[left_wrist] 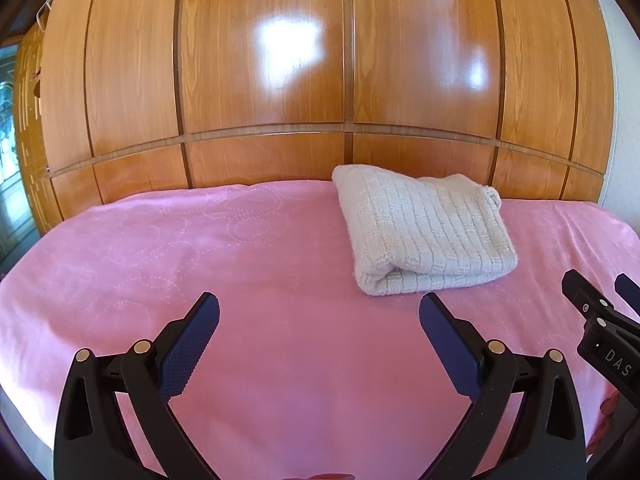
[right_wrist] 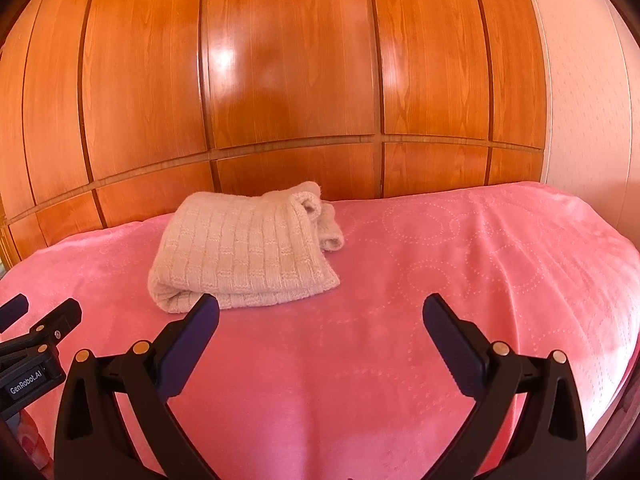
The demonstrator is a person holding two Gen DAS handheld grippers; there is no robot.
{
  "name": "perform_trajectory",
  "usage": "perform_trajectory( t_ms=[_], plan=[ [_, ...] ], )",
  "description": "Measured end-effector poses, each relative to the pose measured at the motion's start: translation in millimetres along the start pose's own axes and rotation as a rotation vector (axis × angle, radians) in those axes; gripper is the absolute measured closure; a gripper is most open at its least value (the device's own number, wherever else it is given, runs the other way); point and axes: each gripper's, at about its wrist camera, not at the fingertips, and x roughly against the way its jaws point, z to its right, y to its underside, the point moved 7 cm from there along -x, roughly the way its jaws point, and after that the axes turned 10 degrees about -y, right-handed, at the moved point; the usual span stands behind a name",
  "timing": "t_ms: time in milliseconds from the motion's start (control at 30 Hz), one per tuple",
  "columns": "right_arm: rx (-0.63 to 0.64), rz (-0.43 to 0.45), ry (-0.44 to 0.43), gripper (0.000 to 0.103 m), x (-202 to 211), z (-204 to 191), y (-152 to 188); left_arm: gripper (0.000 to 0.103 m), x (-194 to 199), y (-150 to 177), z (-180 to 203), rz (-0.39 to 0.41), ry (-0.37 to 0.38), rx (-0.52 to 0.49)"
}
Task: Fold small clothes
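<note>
A cream knitted garment (left_wrist: 424, 232) lies folded in a thick bundle on the pink bedspread (left_wrist: 240, 256), near the wooden wall. It also shows in the right wrist view (right_wrist: 240, 252), with a rolled part at its far right end. My left gripper (left_wrist: 319, 308) is open and empty, held above the bedspread, short of the garment and to its left. My right gripper (right_wrist: 320, 308) is open and empty, near the garment's front edge and to its right. Each gripper shows at the edge of the other's view, the right one (left_wrist: 600, 300) and the left one (right_wrist: 36, 312).
A glossy wooden panelled wall (left_wrist: 320, 80) rises right behind the bed. The pink bedspread (right_wrist: 460, 260) stretches to the right with some creases. A pale wall (right_wrist: 592, 100) stands at the far right. A window or glazed door (left_wrist: 12, 128) is at the far left.
</note>
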Motion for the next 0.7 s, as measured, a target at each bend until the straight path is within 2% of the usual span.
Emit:
perform_trajectory(
  t_ms=[700],
  plan=[
    [-0.012,-0.017,-0.02,0.002,-1.9,-0.1,2.8,0.004,1.7,5.0,1.6,-0.021,0.005,0.007]
  ],
)
